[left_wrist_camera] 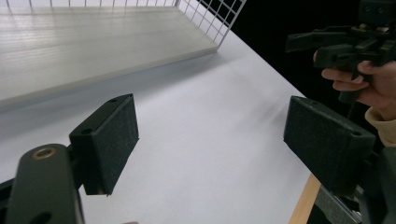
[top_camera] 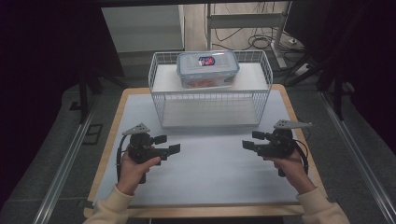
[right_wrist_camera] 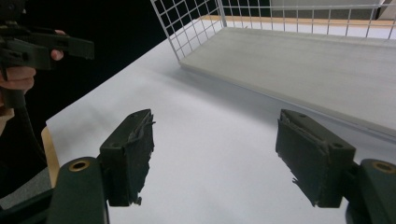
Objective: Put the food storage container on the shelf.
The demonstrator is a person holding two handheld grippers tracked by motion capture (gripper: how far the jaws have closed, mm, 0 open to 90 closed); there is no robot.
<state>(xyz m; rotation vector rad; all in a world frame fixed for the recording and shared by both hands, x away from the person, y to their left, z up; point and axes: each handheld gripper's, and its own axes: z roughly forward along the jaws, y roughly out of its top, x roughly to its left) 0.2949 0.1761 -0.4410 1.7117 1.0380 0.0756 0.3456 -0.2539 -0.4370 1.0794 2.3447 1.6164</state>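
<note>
Nearest, both hands hover low over the white-covered counter (top_camera: 205, 163), the left gripper (top_camera: 167, 144) and right gripper (top_camera: 251, 140) facing each other, each released with nothing between its pads. This looks like the start: nothing is grasped yet. Farther off stands a white wire basket (top_camera: 210, 100) with a pale board as its floor. On its raised back shelf sits a clear plastic lidded food box (top_camera: 208, 69), lid closed, reddish contents unclear. Next, both grippers likely reach forward into the basket toward that box.

The high view looks forward and down over the white-topped wooden desk (top_camera: 210, 163); both gripper views sit low, facing inward, sharing the white wire basket (top_camera: 210, 100) (left_wrist_camera: 205, 21) (right_wrist_camera: 187, 32).
</note>
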